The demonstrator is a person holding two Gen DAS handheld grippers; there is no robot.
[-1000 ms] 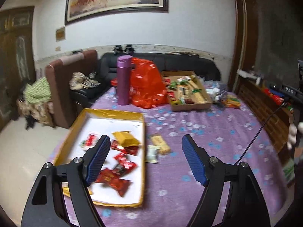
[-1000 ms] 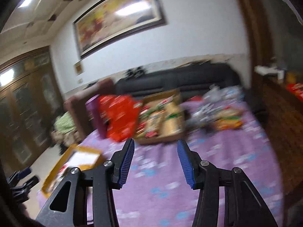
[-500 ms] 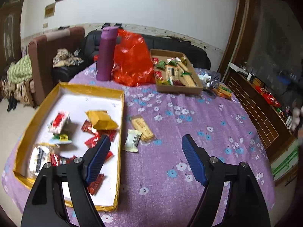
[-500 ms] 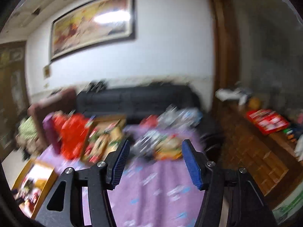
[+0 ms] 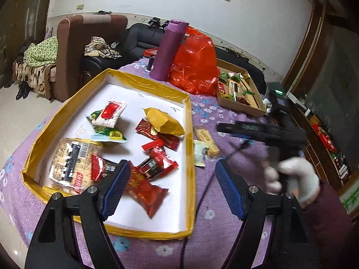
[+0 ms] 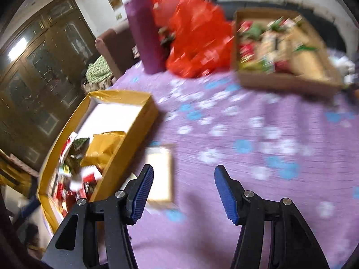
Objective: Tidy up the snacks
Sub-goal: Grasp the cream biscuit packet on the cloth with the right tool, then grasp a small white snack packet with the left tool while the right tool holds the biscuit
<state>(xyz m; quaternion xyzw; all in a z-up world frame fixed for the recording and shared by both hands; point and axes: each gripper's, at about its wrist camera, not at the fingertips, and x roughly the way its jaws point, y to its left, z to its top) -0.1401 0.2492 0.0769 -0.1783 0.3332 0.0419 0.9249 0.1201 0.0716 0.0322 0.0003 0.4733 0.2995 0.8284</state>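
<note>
A purple floral tablecloth (image 5: 226,204) carries the gold tray (image 5: 189,148); both grippers gape, seemingly empty.

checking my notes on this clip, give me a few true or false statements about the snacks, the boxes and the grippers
1. Both the left gripper and the right gripper are open and hold nothing. True.
2. The gold-rimmed box is empty. False: it holds many wrapped snacks.
3. The tan biscuit bar lies on the purple tablecloth, outside that box. True.
4. The purple bottle lies on its side. False: it stands upright beside the red plastic bag.
5. The cardboard box holds only one snack. False: it holds several.
</note>
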